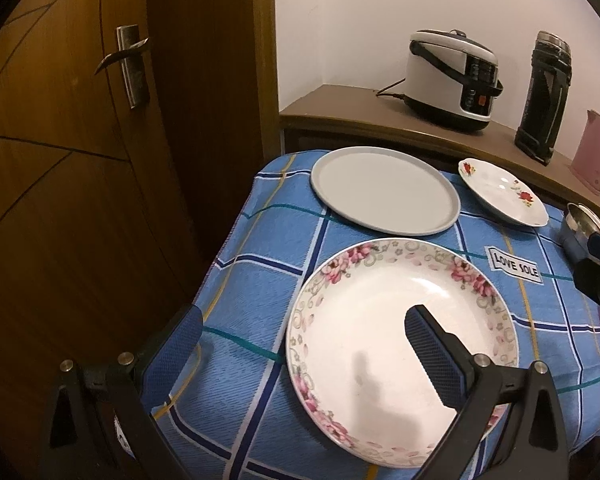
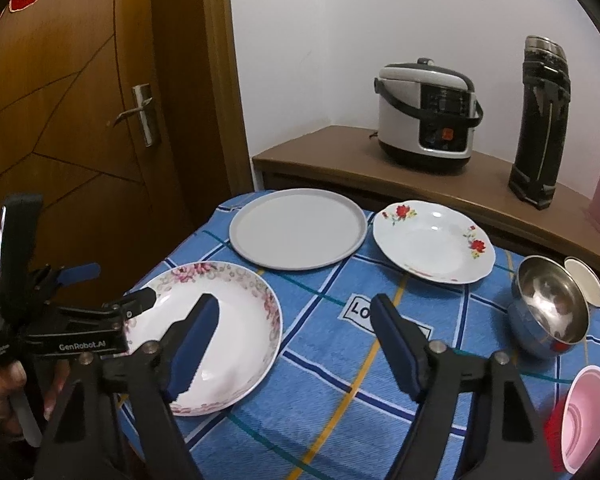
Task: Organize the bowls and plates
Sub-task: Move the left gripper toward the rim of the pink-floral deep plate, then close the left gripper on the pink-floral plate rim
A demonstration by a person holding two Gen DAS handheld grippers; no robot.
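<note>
A brown door fills the left, a white wall upper right — a wooden shelf below it.

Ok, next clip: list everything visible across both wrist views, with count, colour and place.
pink-floral plate: 1, white, near left of table
grey plate: 1, grey, far side
red-rose plate: 1, white, right of grey plate
steel bowl: 1, silver, right side, tilted
small white dish: 1, white, behind steel bowl
pink bowl: 1, pink, near right edge
tablecloth: 1, blue checked, covering table
rice cooker: 1, white and black, on sideboard
flask: 1, black, on sideboard
kettle: 1, pink, on sideboard
door: 1, brown wood, left
left gripper: open over pink-floral plate's rim
right gripper: open, nothing between fingers
hand: holding left gripper
</note>
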